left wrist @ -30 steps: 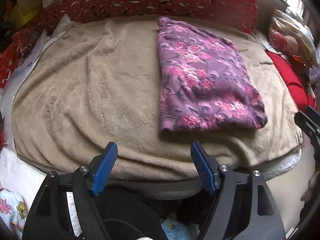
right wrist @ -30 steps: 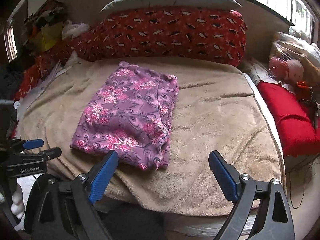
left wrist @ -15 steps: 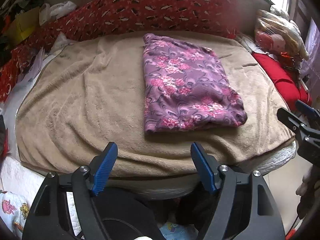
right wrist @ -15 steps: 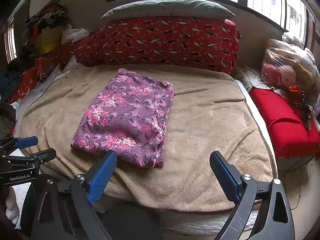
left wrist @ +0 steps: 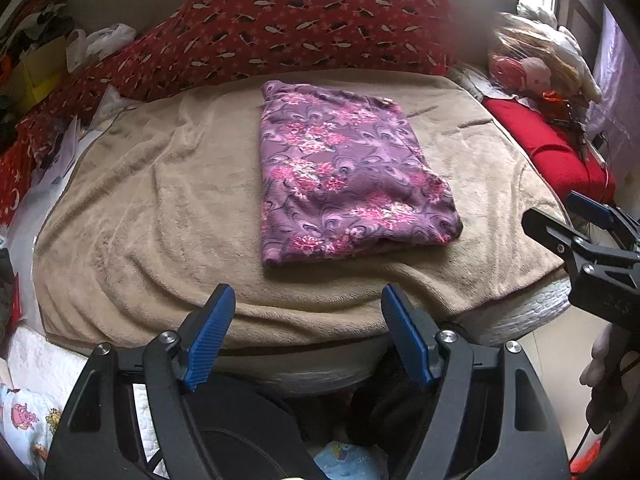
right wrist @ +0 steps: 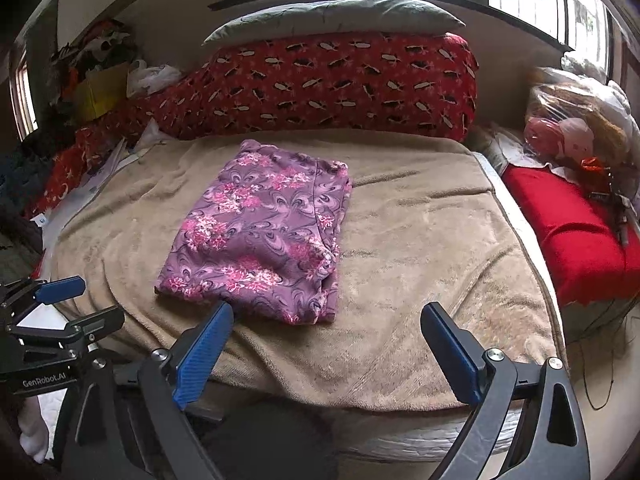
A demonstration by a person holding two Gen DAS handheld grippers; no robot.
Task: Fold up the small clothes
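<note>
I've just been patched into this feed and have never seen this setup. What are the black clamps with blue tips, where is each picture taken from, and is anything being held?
There is no robot arm. A person carries a hand-held gripper in each hand, and each has a wide-angle camera looking forward along its two blue-padded fingers. One picture is from the left gripper, the other from the right gripper; each also catches the other gripper at its edge. Both stand open and hold nothing, near the front edge of the bed. On the tan blanket lies one purple floral garment, already folded into a neat rectangle. Behind it is a long red bolster, with a red cushion to the right.
</note>
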